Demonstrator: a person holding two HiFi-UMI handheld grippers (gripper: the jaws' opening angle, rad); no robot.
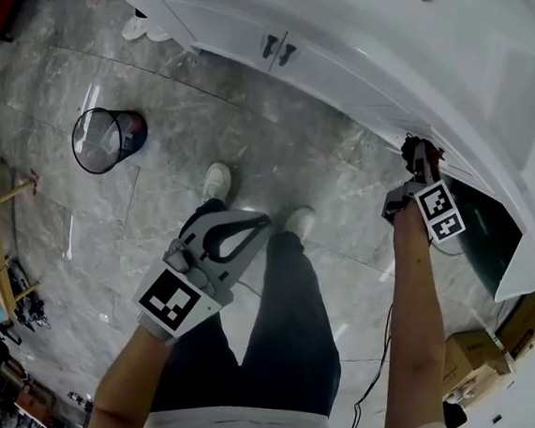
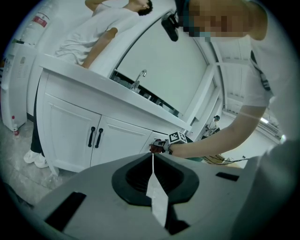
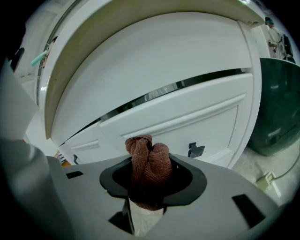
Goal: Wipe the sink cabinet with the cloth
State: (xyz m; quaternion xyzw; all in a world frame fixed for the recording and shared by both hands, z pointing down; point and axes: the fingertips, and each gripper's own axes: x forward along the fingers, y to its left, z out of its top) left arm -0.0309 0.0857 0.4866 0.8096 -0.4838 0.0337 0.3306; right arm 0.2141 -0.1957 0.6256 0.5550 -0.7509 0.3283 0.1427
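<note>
The white sink cabinet runs across the top of the head view, with black door handles and a tap above. A brown cloth is bunched between the jaws of my right gripper. In the head view my right gripper holds the cloth against the cabinet front near its right end, by a drawer front with a dark handle. My left gripper hangs low over the floor, away from the cabinet, jaws shut on nothing.
A wire wastebasket stands on the marble floor at the left. A dark green bin sits under the cabinet's right end, cardboard boxes beside it. My own feet are below the cabinet; another person's shoes are at far left.
</note>
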